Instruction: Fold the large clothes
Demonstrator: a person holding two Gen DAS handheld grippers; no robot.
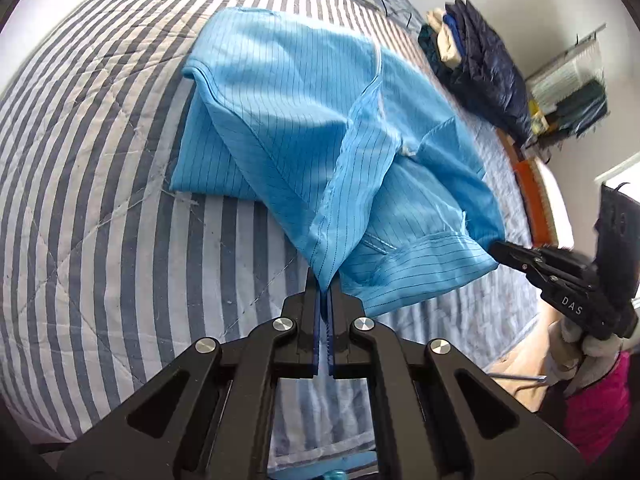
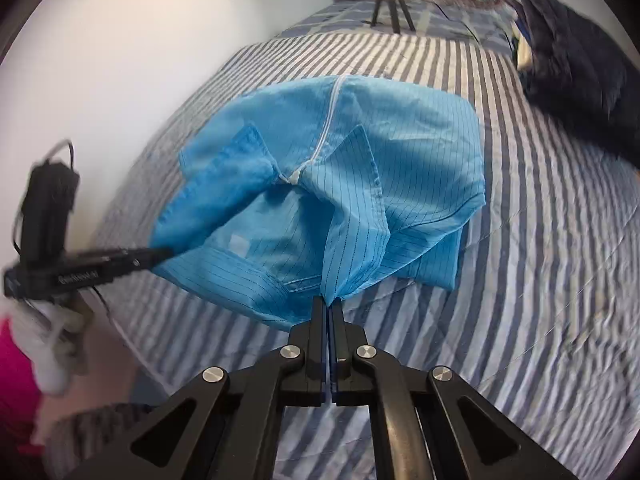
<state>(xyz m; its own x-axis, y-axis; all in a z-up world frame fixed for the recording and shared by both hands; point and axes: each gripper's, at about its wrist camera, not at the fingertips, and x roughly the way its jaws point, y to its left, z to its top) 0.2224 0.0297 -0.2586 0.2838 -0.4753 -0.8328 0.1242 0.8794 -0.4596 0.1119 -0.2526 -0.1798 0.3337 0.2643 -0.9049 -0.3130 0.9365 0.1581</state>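
Fabric is clamped between the closed left gripper [image 1: 325, 280] and right gripper [image 2: 330, 300]; beyond the fingers, the blue garment [image 1: 304, 120] is partly folded on the striped bed [image 1: 100, 160], 1 fold pending.

The folded lower layers of the garment [image 1: 304, 92] are covered by its top layer. In the right wrist view, the dark clothes [image 2: 576, 80] are blurred and cut off by the lens rim. The lettering on the left gripper [image 2: 166, 254] body is too blurred to read. The person's sleeve [image 1: 596, 412] is cut off at the edge. The shelf [image 1: 572, 92] contents are too small to identify.
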